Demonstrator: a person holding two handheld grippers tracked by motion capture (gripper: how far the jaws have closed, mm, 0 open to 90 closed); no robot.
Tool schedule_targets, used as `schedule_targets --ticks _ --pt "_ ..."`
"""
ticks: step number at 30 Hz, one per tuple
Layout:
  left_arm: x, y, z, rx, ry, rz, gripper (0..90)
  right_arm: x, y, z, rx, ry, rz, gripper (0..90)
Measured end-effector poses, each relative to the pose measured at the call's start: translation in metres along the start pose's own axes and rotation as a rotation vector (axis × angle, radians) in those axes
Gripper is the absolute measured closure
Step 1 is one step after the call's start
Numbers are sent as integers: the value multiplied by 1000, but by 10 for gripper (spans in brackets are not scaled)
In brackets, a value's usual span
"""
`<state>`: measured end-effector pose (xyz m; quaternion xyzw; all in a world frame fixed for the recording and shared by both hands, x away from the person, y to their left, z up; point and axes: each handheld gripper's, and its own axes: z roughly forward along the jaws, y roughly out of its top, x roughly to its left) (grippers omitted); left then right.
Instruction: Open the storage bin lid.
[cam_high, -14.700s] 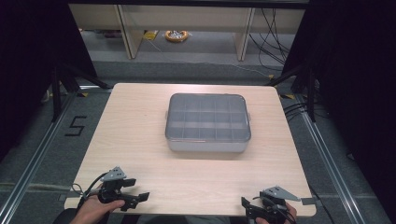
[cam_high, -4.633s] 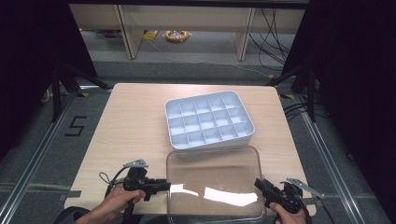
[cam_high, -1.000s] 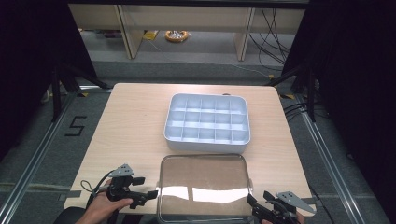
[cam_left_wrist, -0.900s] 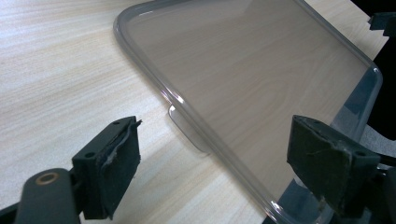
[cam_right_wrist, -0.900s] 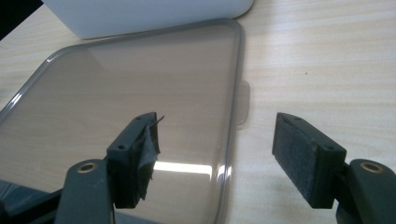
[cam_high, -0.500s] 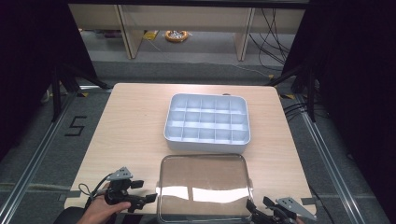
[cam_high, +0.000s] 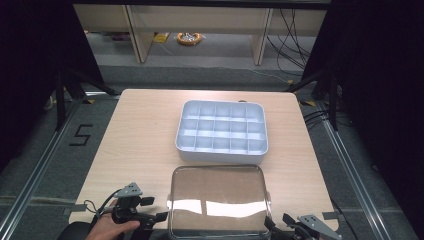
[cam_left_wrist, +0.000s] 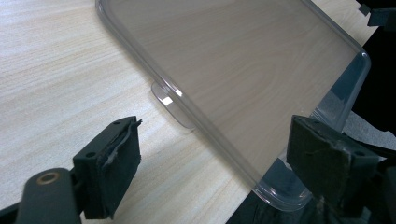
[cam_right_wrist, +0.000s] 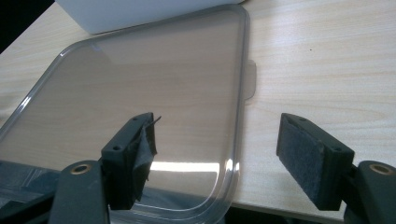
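The clear lid is lying flat at the counter near edge, its near rim overhanging and cut off from above. Both grippers, left and right, are standing wide open, gripping nothing; the right's jaws have just been opening. The compartment tray is sitting just beyond.

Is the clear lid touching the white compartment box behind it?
Apart. The high view shows a strip of bare table between the clear lid and the white compartment box.

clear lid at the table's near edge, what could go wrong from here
The clear lid overhangs the near edge of the table, so a nudge might tip it off. Both the left hand-held gripper and the right hand-held gripper stand open astride its rim, the right having just opened; either could snag it. The compartment tray sits close behind.
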<state>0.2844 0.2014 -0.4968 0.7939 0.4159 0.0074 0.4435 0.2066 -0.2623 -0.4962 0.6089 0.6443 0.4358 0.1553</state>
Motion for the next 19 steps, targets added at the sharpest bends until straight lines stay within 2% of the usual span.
schedule_targets --ticks 3,4,5,6,8,10,19 --pt "1 0 0 2 2 5 171 -1 0 0 -3 14 3 291" --pt "1 0 0 0 3 6 171 4 -1 -1 15 13 62 291" --pt "4 1 1 -9 -20 25 171 4 -1 -1 16 20 70 290" --pt "3 0 1 -7 -19 10 171 4 -1 -2 14 25 73 290" --pt "2 0 1 -8 -18 11 172 0 -1 0 3 14 29 287" --pt "3 0 1 2 -23 15 172 -2 0 1 -1 15 5 287" --pt "2 0 1 0 -19 6 173 -2 0 1 -5 13 5 287"
